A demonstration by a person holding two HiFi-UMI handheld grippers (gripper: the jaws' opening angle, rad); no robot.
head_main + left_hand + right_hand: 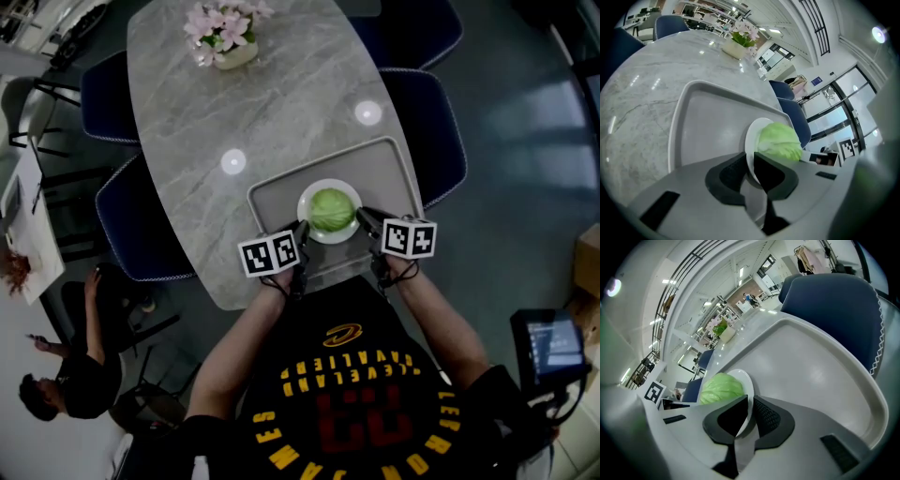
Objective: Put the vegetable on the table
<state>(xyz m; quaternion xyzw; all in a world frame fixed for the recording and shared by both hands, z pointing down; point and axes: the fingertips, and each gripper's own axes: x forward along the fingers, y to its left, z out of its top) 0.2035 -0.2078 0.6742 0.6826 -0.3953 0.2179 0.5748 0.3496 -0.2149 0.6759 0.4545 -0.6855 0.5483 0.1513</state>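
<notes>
A pale green cabbage (331, 208) lies on a white plate (313, 231), which sits on a grey tray (375, 169) at the near end of the marble table (253, 103). My left gripper (299, 234) is shut on the plate's left rim, and my right gripper (361, 220) is shut on its right rim. In the left gripper view the plate (751, 145) edge runs between the dark pads, with the cabbage (779, 143) just beyond. The right gripper view shows the plate (745, 380) rim pinched the same way, the cabbage (721, 387) to its left.
A flower pot (225, 42) stands at the table's far end. Dark blue chairs (427, 112) line both long sides of the table. A seated person (70, 375) is at the lower left, and a device with a screen (548, 342) at the lower right.
</notes>
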